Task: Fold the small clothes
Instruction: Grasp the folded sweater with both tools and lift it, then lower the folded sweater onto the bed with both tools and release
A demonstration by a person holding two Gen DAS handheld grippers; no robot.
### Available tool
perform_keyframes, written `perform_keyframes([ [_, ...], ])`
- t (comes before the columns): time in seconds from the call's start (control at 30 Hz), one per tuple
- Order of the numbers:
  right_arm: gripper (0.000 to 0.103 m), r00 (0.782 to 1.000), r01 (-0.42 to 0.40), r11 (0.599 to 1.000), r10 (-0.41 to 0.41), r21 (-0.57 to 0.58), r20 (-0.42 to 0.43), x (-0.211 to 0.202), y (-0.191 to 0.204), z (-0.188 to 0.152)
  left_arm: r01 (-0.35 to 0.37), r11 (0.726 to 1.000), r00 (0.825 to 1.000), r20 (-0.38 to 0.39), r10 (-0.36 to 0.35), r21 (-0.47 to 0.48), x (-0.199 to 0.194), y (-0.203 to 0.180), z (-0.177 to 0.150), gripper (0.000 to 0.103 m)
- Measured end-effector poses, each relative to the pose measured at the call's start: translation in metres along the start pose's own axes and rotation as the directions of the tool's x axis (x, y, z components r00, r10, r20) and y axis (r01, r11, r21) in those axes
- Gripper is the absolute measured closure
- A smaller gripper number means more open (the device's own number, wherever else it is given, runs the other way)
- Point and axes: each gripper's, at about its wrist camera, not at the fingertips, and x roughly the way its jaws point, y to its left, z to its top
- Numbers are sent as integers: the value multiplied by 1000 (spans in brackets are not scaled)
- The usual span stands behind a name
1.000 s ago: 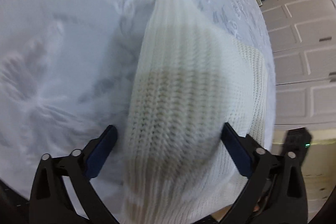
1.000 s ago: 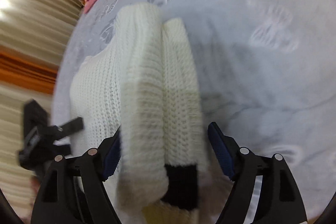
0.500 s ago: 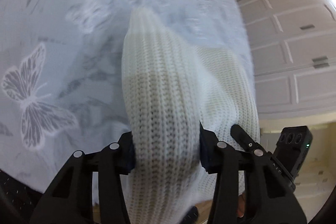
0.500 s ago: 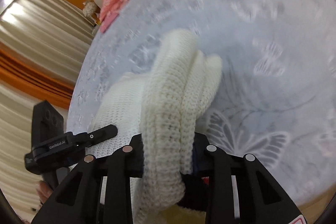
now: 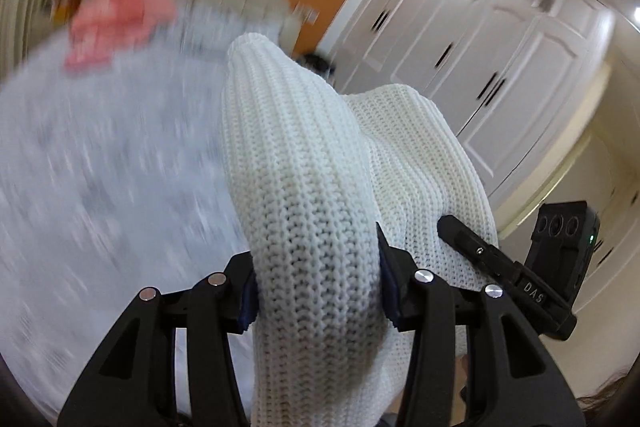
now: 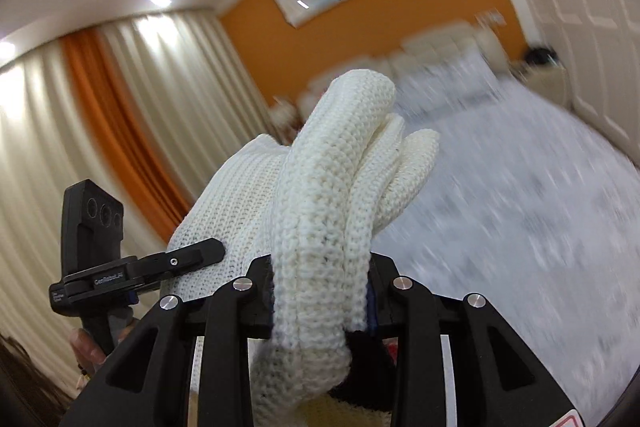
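I've got the white knit sweater (image 5: 304, 211) pinched in both grippers, left gripper (image 5: 316, 283) and right gripper (image 6: 320, 287) each with jaws narrowed hard onto a bunched fold, and the garment hangs in the air above the bed (image 5: 100, 187). To fold it cleanly I'd keep both ends level and taut, then lay the far edge down first.

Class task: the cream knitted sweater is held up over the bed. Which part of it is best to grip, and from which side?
Grip the sweater at its two bunched folds, one gripper each, coming from the near edge. The thick ribbed rolls fill the jaws of the left gripper and right gripper, probably giving a firmer hold than one thin layer.
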Motion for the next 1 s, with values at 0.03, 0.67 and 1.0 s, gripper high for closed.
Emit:
perform_keyframes([
  [0.03,73,999,-25,999,26,-19,24,1,13,9,-9,1000,999,32,8,19,-17,0,11,56],
  [0.67,73,929,43,988,16,150,-370,329,-48,-186,-296,941,955,-75,287,-163,82,299,-86,55],
  [1.0,50,824,204,969,-93,138,-559,343,-87,-272,-364,832,930,-210,301,-418,94,389,-214,36],
])
